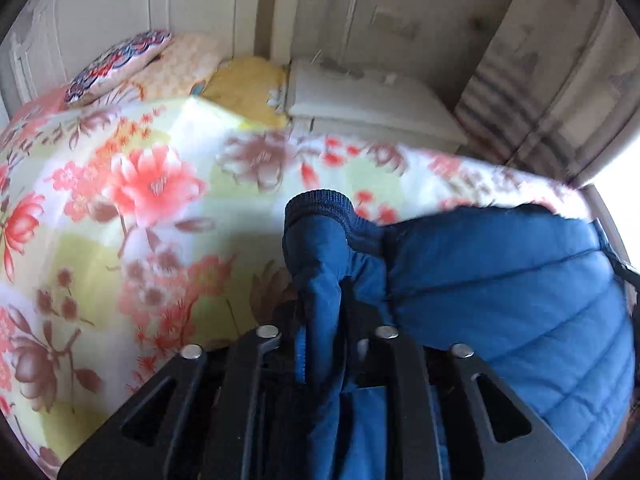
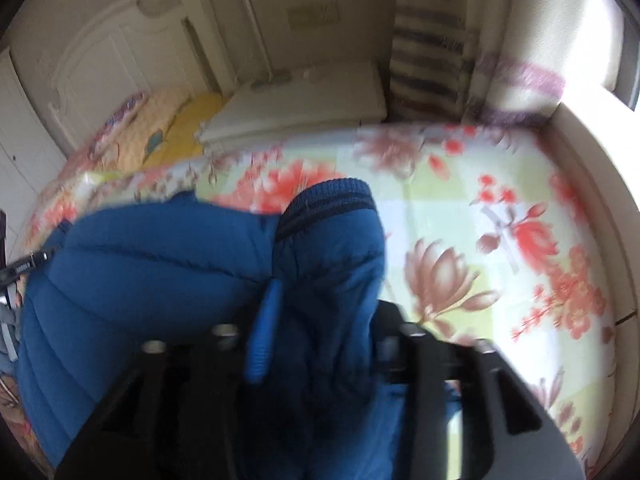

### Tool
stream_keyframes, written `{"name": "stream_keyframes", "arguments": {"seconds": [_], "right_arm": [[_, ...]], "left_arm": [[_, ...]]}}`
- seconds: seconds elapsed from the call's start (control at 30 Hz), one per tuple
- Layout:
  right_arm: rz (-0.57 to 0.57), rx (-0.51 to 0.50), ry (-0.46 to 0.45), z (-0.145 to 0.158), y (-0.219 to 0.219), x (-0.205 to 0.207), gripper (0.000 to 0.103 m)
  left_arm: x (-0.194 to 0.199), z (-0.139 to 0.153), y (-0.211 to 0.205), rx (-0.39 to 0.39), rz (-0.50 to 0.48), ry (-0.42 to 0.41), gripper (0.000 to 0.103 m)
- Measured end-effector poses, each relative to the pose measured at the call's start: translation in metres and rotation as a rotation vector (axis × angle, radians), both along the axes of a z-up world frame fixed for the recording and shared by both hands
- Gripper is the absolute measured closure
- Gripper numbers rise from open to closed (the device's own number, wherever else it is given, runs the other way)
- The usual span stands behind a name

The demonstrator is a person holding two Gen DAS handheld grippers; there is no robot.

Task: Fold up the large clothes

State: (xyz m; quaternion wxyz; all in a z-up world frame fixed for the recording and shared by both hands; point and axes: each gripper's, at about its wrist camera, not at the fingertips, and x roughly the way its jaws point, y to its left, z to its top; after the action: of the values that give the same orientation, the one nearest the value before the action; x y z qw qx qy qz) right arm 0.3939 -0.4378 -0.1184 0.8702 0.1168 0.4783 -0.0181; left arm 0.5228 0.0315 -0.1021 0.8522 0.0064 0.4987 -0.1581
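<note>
The left gripper (image 1: 324,320) tilts steeply downward, its 2 black fingers close together and pinching blue fabric between them; the right gripper (image 2: 316,320) tilts down likewise, its 2 fingers set wider apart with blue fabric bunched between them; both views are motion-blurred.

You are over a bed (image 1: 120,240) covered by a floral sheet (image 2: 460,216) of red and brown flowers on pale green and white squares. A blue quilted jacket (image 1: 500,288) lies on it, its ribbed dark cuffs (image 2: 332,200) turned up. At the far end a yellow and peach quilt (image 1: 240,88) sits bunched on the bed, with a patterned pillow (image 1: 116,64) resting on top of it near the headboard (image 2: 100,60).
</note>
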Motion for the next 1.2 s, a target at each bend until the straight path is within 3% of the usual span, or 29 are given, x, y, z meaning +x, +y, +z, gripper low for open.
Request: {"name": "stream_keyframes", "arguments": {"seconds": [0.13, 0.2, 0.27, 0.3, 0.37, 0.47, 0.53, 0.73, 0.9, 1.1, 1.2], "right_arm": [[-0.077, 0.036, -0.099, 0.02, -0.013, -0.018, 0.036], [-0.138, 0.007, -0.188, 0.048, -0.018, -0.035, 0.034], [-0.144, 0.014, -0.253, 0.072, -0.017, -0.042, 0.031], [-0.132, 0.016, -0.278, 0.082, -0.014, -0.043, 0.028], [-0.078, -0.008, -0.287, 0.098, 0.004, -0.039, 0.024], [0.01, -0.093, -0.214, 0.103, 0.034, -0.033, 0.023], [0.074, -0.05, -0.226, 0.105, 0.041, -0.055, 0.023], [0.215, -0.019, -0.252, 0.077, 0.026, -0.188, 0.02], [0.252, 0.027, -0.211, 0.037, 0.016, -0.267, 0.02], [0.254, 0.061, -0.229, 0.013, 0.024, -0.258, 0.02], [0.257, 0.038, -0.283, 0.016, 0.031, -0.253, 0.029]], "left_arm": [[-0.006, 0.007, 0.023, -0.014, 0.105, -0.019, 0.041], [-0.018, 0.029, 0.033, 0.021, 0.179, -0.12, 0.034], [-0.035, 0.06, 0.033, 0.036, 0.229, -0.265, 0.004], [-0.047, 0.078, 0.028, 0.036, 0.245, -0.349, 0.004], [-0.056, 0.097, 0.008, 0.037, 0.188, -0.393, 0.004], [-0.058, 0.103, -0.03, 0.094, 0.031, -0.318, 0.004], [-0.071, 0.099, -0.032, 0.041, -0.026, -0.258, 0.004], [-0.176, 0.074, 0.045, -0.162, -0.135, -0.22, 0.004], [-0.252, 0.038, 0.1, -0.171, -0.12, -0.205, 0.004], [-0.257, -0.001, 0.106, -0.209, -0.114, -0.138, 0.004], [-0.249, -0.002, 0.094, -0.25, -0.126, -0.149, 0.004]]}}
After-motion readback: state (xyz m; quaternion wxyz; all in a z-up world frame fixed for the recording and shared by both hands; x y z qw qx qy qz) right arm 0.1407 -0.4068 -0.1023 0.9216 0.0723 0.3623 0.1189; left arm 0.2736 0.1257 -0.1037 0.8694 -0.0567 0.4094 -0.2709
